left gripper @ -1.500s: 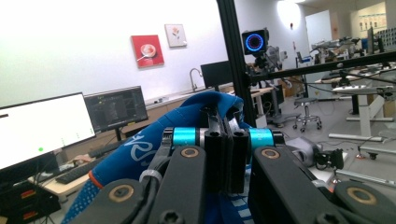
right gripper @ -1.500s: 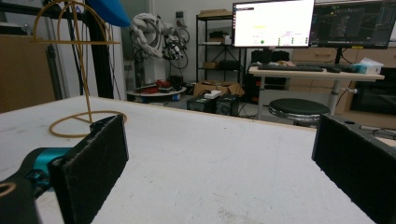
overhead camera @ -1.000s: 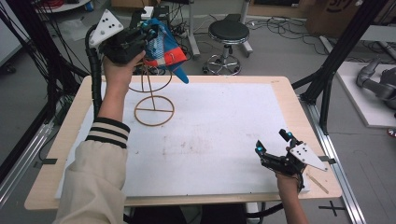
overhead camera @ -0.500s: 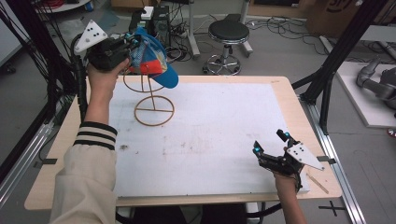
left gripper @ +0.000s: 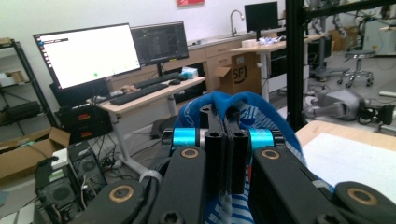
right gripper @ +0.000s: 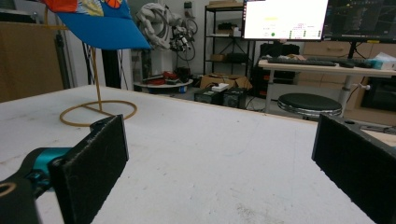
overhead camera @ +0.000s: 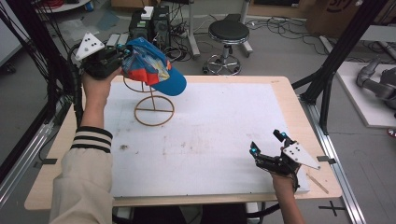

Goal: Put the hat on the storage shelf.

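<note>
Left gripper (overhead camera: pixel 122 56) clamps cap (overhead camera: pixel 152 70) over wire stand (overhead camera: pixel 153 105) near table's far-left corner to hang it; right gripper (overhead camera: pixel 267 144) wide open, empty.

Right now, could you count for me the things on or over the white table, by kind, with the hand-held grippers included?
Caps: 1, the blue and orange cap
Wire stands: 1, the wire stand
Grippers: 2, the left gripper and the right gripper
Total: 4
</note>
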Demonstrator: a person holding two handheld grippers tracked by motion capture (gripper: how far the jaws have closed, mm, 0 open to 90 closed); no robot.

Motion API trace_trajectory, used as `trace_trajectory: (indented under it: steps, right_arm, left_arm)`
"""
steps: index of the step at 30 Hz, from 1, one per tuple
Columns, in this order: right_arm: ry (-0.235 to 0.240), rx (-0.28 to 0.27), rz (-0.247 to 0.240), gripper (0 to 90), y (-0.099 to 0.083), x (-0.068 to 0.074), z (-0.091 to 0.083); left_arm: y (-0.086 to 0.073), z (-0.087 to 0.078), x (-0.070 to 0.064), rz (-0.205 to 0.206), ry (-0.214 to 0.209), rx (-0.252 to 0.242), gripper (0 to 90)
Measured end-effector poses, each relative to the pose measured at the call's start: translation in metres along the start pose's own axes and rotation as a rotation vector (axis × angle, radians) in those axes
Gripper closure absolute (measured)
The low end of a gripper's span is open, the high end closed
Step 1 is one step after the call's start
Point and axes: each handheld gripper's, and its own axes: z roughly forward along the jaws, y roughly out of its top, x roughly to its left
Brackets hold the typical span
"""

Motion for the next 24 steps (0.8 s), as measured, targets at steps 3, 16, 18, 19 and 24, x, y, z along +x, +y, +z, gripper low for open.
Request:
trace_trajectory:
  steps: [3, 16, 18, 19, 24]
  right_arm:
    - [0.000, 0.000, 0.002, 3.4, 0.001, 0.000, -0.001]
    - [-0.001, 0.007, 0.003, 3.4, -0.001, 0.001, 0.001]
    - [-0.001, 0.003, -0.004, 3.4, -0.001, 0.001, 0.001]
    - [0.000, 0.005, -0.002, 3.4, -0.001, 0.001, 0.001]
    - [0.005, 0.008, -0.003, 3.4, -0.001, 0.003, 0.002]
  left_arm:
    - [-0.005, 0.001, 0.000, -0.008, 0.015, 0.008, 88.5]
    - [-0.025, -0.011, 0.010, -0.085, 0.158, 0.046, 59.8]
    - [-0.027, -0.015, 0.012, -0.103, 0.176, 0.039, 54.0]
    - [-0.028, -0.017, 0.013, -0.107, 0.176, 0.033, 51.6]
    - [-0.028, -0.025, 0.018, -0.141, 0.195, 0.010, 34.5]
